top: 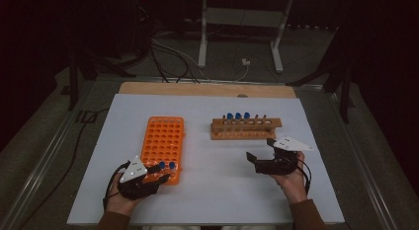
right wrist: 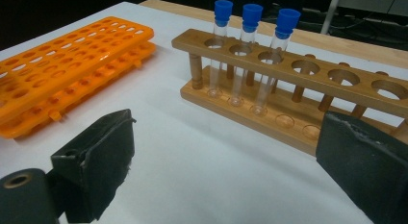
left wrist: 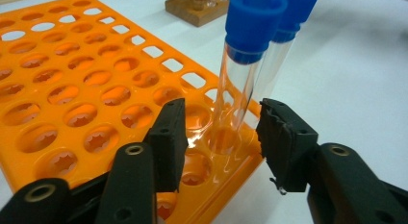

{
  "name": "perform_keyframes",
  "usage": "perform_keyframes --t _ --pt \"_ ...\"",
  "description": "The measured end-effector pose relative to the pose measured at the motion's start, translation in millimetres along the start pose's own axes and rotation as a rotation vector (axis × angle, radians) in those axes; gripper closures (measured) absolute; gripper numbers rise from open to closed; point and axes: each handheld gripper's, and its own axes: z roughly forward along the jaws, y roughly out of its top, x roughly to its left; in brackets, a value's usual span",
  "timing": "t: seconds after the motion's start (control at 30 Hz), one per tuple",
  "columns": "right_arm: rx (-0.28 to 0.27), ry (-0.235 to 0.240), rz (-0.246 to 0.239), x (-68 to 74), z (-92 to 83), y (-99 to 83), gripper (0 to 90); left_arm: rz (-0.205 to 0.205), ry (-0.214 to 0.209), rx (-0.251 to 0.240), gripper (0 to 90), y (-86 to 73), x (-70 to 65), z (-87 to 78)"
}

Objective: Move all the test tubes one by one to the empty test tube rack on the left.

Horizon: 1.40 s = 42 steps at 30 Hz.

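Tubes with blue caps are being moved from the wooden rack (top: 246,128), at centre right of the high view, to the orange rack (top: 163,146), at centre left. Two capped tubes (left wrist: 245,75) already stand in holes at the near right corner of the orange rack, seen upper centre in the left gripper view. The left gripper (left wrist: 219,137) has its jaws parted on either side of the nearer tube, with no pad pressing on it. If this gripper withdraws sideways, a jaw could catch the tube and tip it, or drag the light rack. The right gripper (right wrist: 226,171) is wide open and empty before three tubes (right wrist: 248,56) in the wooden rack; closing off-centre there could knock neighbouring tubes.
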Motion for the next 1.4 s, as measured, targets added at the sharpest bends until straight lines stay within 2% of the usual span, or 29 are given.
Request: perform_keyframes --t 0.1,0.13,0.33,0.43,0.5,0.6,0.67,0.77,0.87,0.97,1.1,1.4 --pt "-0.002 -0.002 0.004 -0.4 -0.4 0.1 6.3 -0.017 0.01 -0.033 41.7 0.3 1.7 -5.6" --pt "-0.003 -0.002 0.006 -0.7 -0.5 0.2 6.3 -0.021 0.004 -0.043 41.1 0.3 2.8 -7.2" --pt "-0.003 0.002 0.016 -1.3 -1.1 0.9 6.3 -0.053 0.05 -0.097 23.1 2.7 6.1 -12.1" --pt "-0.008 0.001 0.018 -1.7 -1.9 1.5 6.3 -0.074 0.068 -0.105 16.5 3.5 8.7 -14.3" --pt "-0.01 -0.001 0.029 -2.1 -2.5 1.7 6.3 -0.082 0.096 -0.108 15.3 4.0 10.4 -16.0" --pt "-0.009 -0.002 0.043 -2.8 -2.6 2.4 6.2 -0.099 0.135 -0.11 6.1 5.3 11.6 -18.3" --pt "-0.011 -0.005 0.041 -3.4 -2.5 4.1 6.2 -0.095 0.164 -0.103 1.7 6.2 11.9 -19.6" --pt "-0.019 -0.016 0.037 -5.4 -2.9 8.6 6.1 -0.091 0.208 -0.103 0.6 6.9 12.5 -21.5" --pt "-0.026 -0.028 0.032 -7.4 -2.7 13.1 6.0 -0.09 0.228 -0.104 0.6 6.5 14.1 -22.6" --pt "-0.035 -0.037 0.03 -10.3 0.1 19.4 6.0 -0.096 0.239 -0.11 0.7 6.1 15.0 -22.8" --pt "-0.026 -0.057 0.004 -13.5 8.5 29.8 6.7 -0.102 0.241 -0.123 0.8 5.9 15.4 -24.1" --pt "-0.029 -0.043 0.024 -23.1 34.8 44.7 6.9 -0.12 0.254 -0.14 0.7 4.4 15.7 -24.9"
